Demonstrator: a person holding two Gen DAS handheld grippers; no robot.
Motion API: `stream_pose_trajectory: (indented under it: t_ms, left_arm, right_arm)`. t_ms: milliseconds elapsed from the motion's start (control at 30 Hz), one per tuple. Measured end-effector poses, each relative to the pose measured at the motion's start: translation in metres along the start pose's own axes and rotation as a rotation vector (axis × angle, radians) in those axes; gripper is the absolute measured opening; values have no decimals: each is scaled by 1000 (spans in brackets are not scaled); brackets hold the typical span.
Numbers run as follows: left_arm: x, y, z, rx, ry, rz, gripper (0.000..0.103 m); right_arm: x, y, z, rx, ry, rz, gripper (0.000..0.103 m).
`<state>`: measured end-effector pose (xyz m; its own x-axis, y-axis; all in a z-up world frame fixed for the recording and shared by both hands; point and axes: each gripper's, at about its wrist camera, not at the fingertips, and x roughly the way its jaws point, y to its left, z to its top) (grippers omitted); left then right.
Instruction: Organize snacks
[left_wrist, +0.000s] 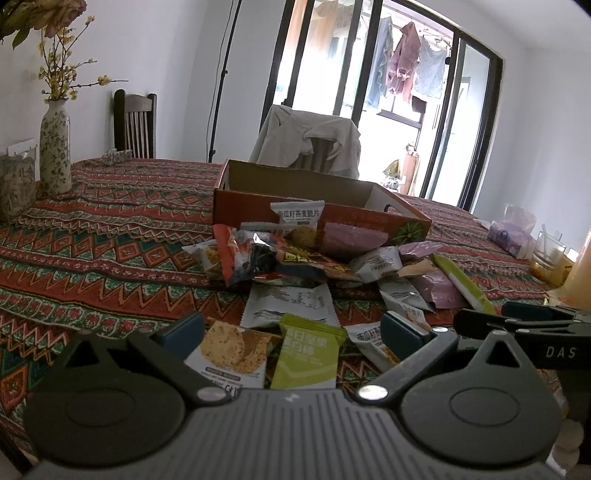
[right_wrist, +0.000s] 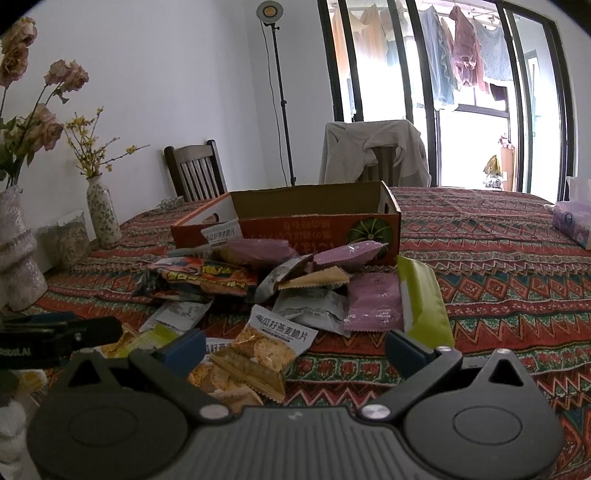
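Observation:
A heap of snack packets (left_wrist: 295, 258) lies on the patterned tablecloth in front of an open orange cardboard box (left_wrist: 258, 201). My left gripper (left_wrist: 293, 328) is open just above a green bar packet (left_wrist: 308, 350) and a grey oat-crisp packet (left_wrist: 232, 354), holding nothing. My right gripper (right_wrist: 295, 345) is open over another oat-crisp packet (right_wrist: 269, 350). Purple packets (right_wrist: 375, 301) and a long green packet (right_wrist: 424, 299) lie to its front right. The same box (right_wrist: 317, 225) stands behind the heap. The right gripper's body (left_wrist: 524, 325) shows at the left view's right edge.
A flowered vase (left_wrist: 55, 147) and a jar (left_wrist: 16, 184) stand at the table's left. Two chairs (right_wrist: 195, 173) are behind the table, one draped with a jacket (right_wrist: 373, 151). A tissue pack (right_wrist: 572, 221) and glass jars (left_wrist: 550, 254) sit at the right. Tablecloth (right_wrist: 498, 295) lies bare to the right.

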<state>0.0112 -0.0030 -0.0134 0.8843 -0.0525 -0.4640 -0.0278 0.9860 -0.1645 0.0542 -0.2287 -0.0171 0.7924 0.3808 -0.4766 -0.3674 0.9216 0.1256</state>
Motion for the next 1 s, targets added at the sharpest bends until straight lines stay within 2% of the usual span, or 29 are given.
stream_pose_trajectory:
  t_ms: [1000]
  left_arm:
    - [-1,-1,0,-1,-2,0,103]
  right_arm:
    - [-3,1,0,1,0,0,103]
